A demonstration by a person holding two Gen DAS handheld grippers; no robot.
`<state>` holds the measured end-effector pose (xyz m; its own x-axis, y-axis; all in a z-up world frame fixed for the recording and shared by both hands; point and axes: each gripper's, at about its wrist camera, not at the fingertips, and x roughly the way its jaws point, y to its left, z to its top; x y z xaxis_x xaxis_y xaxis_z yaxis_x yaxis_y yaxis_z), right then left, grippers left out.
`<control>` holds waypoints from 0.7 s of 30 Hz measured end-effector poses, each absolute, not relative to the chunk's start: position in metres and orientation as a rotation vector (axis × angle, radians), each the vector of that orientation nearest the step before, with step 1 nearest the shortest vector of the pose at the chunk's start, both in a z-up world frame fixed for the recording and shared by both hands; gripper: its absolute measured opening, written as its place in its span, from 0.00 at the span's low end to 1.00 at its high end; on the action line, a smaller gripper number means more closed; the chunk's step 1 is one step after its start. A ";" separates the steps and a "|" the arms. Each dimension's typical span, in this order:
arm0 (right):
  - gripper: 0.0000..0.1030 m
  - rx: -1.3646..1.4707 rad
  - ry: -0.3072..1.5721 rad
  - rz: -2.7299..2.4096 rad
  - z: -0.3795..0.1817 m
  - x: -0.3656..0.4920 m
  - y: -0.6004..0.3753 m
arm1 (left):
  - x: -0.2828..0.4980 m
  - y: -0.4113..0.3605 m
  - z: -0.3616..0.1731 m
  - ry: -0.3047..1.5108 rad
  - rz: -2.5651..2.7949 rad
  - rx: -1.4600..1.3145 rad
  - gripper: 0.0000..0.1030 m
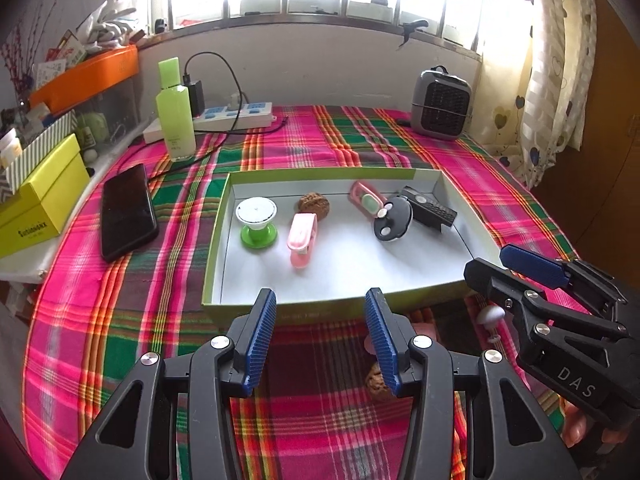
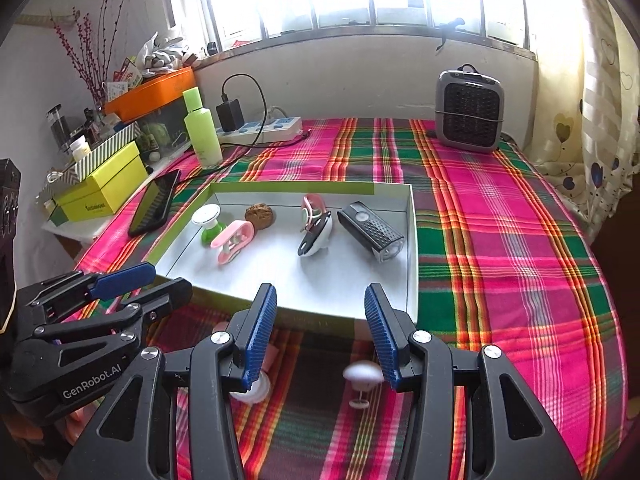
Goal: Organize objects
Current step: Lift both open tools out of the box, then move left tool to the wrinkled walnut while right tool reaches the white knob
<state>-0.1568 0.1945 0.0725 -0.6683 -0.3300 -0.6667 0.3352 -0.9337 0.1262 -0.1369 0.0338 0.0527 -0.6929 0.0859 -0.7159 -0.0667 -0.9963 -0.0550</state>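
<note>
A shallow white box with a green rim [image 1: 224, 220] [image 2: 412, 240] lies on the plaid cloth. In it lie a green-and-white suction holder [image 1: 258, 220], a pink clip [image 1: 302, 240], a walnut [image 1: 314, 203], a pink-and-green item [image 1: 366, 200], a black-and-white round gadget [image 1: 392, 220] and a black bike light [image 2: 372, 230]. My left gripper [image 1: 320, 340] is open and empty, just in front of the box. A second walnut [image 1: 376, 384] lies by its right finger. My right gripper [image 2: 320, 340] is open and empty above a small white mushroom-shaped piece [image 2: 362, 376] on the cloth.
A black phone [image 1: 126, 212], a green bottle [image 1: 174, 112], a power strip [image 1: 236, 116] and a yellow box [image 1: 40, 204] are at the left. A grey heater [image 2: 468, 108] stands at the back right. A white round piece [image 2: 256, 392] lies by the right gripper's left finger.
</note>
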 end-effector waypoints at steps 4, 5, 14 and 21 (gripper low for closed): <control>0.46 1.015 0.024 -2.584 0.072 -0.146 0.196 | -0.127 0.034 0.053 -0.056 2.801 -1.169 0.44; 0.46 1.014 0.031 -2.589 0.072 -0.143 0.197 | -0.125 0.034 0.053 -0.060 2.798 -1.164 0.44; 0.46 1.035 0.020 -2.603 0.064 -0.126 0.210 | -0.114 0.023 0.040 -0.136 2.757 -1.197 0.44; 0.46 1.061 0.014 -2.606 0.058 -0.120 0.217 | -0.109 0.023 0.031 -0.160 2.718 -1.215 0.44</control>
